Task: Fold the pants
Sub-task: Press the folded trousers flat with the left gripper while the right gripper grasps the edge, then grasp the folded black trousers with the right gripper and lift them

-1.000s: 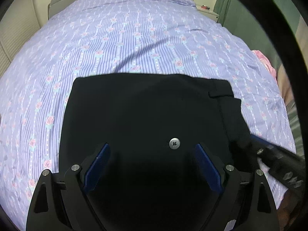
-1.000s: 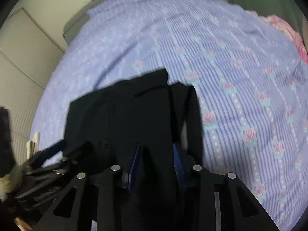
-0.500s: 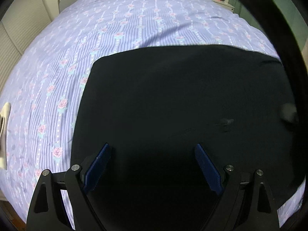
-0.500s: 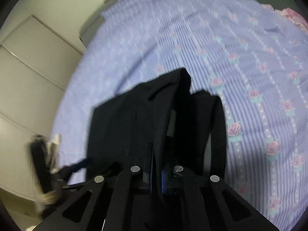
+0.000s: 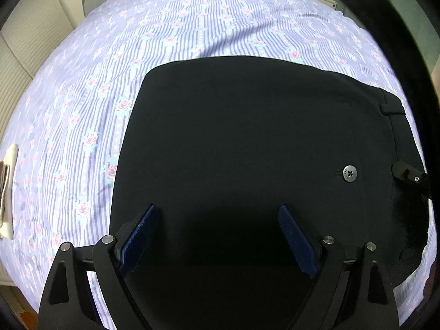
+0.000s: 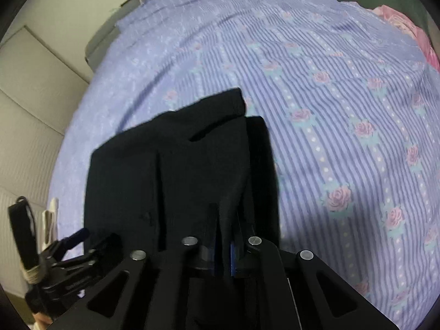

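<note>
Black pants (image 5: 247, 143) lie folded on a purple striped floral bedspread (image 5: 192, 22). A metal button (image 5: 349, 173) shows near their right side. My left gripper (image 5: 217, 236) is open above the near part of the pants, its blue pads wide apart and empty. My right gripper (image 6: 224, 244) is shut on the waistband edge of the pants (image 6: 192, 170), with a fold of black cloth pinched between the pads. The right gripper's tip shows at the right edge of the left wrist view (image 5: 409, 176).
The bed's near left edge has a white cloth item (image 5: 7, 189) on it. A pink cloth (image 6: 412, 33) lies at the far right of the bed. A grey headboard (image 6: 101, 44) and pale wall panels stand at the back. The left gripper's body (image 6: 55, 253) shows at the lower left.
My right gripper closed from partly open to shut on the pants' waistband edge. The left gripper moved left over the pants, so the button now sits further right. It stayed open.
</note>
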{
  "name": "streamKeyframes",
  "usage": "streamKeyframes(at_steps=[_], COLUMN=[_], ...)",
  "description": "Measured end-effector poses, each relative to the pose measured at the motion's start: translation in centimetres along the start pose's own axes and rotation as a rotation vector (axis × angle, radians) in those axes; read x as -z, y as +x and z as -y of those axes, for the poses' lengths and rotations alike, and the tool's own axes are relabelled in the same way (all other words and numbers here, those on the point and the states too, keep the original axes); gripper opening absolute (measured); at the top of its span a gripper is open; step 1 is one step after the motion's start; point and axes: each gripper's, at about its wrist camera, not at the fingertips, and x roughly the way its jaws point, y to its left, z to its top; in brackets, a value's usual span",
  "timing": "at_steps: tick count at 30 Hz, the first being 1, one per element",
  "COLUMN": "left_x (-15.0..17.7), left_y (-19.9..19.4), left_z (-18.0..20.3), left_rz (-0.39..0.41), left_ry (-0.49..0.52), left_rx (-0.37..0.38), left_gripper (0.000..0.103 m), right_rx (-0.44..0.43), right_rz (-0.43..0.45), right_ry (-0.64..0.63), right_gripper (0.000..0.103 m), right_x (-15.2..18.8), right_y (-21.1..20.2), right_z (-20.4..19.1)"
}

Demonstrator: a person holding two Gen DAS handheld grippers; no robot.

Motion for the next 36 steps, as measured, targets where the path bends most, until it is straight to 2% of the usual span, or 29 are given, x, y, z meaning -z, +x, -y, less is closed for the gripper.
streamKeyframes(at_steps=[1,2,4,5,15,19,22,27,36], left_x=[-0.1,-0.3,-1.0,-1.0,-0.6,-0.4,-0.6,-0.9,0.1], left_y=[-0.1,-0.2,-0.3,-0.7,-3.0,-3.6,-3.7,-3.0,-2.1], left_z=[0.2,0.3,0.3,0.5,1.2,0.9,1.0,0.8,0.4], left_rz=[0.004,0.008,0.016,0.026,0.092,0.101,0.101,0.092,0.049], left_ry=[-0.002,-0.001,0.012,0.021,0.077,0.065,0.054,0.047,0.015], left_rx=[0.000,-0.002,-0.004,-0.006,-0.028,-0.028,-0.027,-0.038,-0.034], left_gripper=[0.090,0.090,0.090,0.090,0.090,0.090,0.090,0.090,0.090], right_rx=[0.030,0.059,0.120,0.135,0.052,0.087,0.077,0.060,-0.181], right_rz=[0.011,0.020,0.037,0.039,-0.011,0.000,0.015,-0.032,-0.088], right_ry=[-0.023,-0.040,-0.055,-0.051,0.083,0.054,0.047,0.059,0.196], right_gripper=[0.032,0.038,0.057,0.059,0.063,0.063,0.063,0.063,0.063], right_x=[0.0,0.0,0.2,0.3,1.0,0.8,1.1,1.9,3.7], right_y=[-0.3,-0.6,-1.1,-1.4,-1.2,-2.0,-2.9,-1.7,0.3], right_z=[-0.3,-0.5,-0.5,-0.4,2.4,1.4,1.0,1.7,5.2])
